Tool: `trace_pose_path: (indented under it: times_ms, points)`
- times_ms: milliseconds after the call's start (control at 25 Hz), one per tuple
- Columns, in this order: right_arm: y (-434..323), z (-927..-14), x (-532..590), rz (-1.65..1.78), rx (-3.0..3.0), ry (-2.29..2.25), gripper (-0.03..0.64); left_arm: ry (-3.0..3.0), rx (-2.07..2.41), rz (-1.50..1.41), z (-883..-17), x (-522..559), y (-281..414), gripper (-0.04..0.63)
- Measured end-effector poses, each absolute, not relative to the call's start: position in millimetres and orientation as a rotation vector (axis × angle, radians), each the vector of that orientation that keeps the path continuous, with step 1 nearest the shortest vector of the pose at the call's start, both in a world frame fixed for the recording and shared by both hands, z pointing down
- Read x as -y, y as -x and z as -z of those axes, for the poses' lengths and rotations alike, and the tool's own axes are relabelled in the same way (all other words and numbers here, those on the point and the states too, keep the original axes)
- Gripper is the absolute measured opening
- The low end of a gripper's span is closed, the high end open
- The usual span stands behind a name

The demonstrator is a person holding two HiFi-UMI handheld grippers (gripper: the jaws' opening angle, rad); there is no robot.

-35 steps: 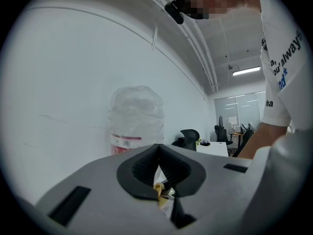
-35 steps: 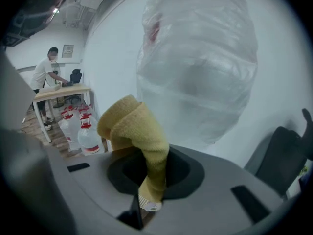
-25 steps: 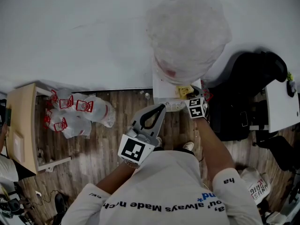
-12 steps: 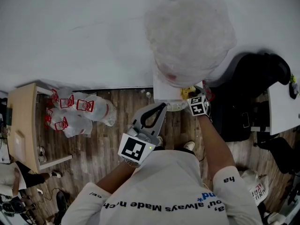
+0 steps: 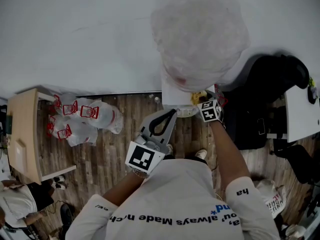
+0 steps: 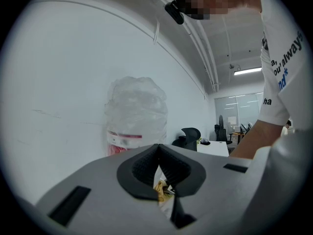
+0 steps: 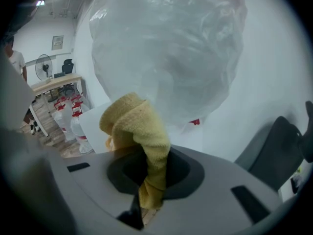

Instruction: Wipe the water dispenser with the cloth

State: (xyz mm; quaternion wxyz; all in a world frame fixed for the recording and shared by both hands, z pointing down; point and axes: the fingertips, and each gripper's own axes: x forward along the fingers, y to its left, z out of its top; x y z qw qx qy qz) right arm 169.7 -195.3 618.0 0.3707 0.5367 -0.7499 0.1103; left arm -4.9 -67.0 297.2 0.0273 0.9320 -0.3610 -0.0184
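The water dispenser [image 5: 172,90] is a white cabinet against the wall, topped by a big bottle [image 5: 200,34] wrapped in clear plastic. My right gripper [image 5: 204,101] is at the dispenser's front right top edge, shut on a yellow cloth [image 5: 198,97]. In the right gripper view the cloth [image 7: 138,131] bunches up out of the shut jaws, just below the wrapped bottle [image 7: 166,48] and beside the white cabinet [image 7: 95,126]. My left gripper [image 5: 167,118] hangs shut and empty in front of the dispenser, a little lower. Its view shows the bottle [image 6: 136,111] beyond the closed jaws.
Several water jugs with red handles [image 5: 75,119] lie on the wooden floor left of the dispenser, beside a light wooden table [image 5: 22,134]. A black office chair [image 5: 270,99] and a white desk [image 5: 302,111] crowd the right side. The white wall is behind.
My right gripper with the cloth has edged slightly up and left along the dispenser's top edge. The left gripper has stayed put.
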Motion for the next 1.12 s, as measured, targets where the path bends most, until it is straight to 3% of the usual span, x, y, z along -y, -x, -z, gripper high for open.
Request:
trace_pose_path:
  times_ms: [1120]
  points:
    - [-169.7, -621.7, 158.1, -0.27, 1.922, -1.39, 0.057, -2.884, 1.108, 0.053, -297.8, 42.8, 3.4, 0.018]
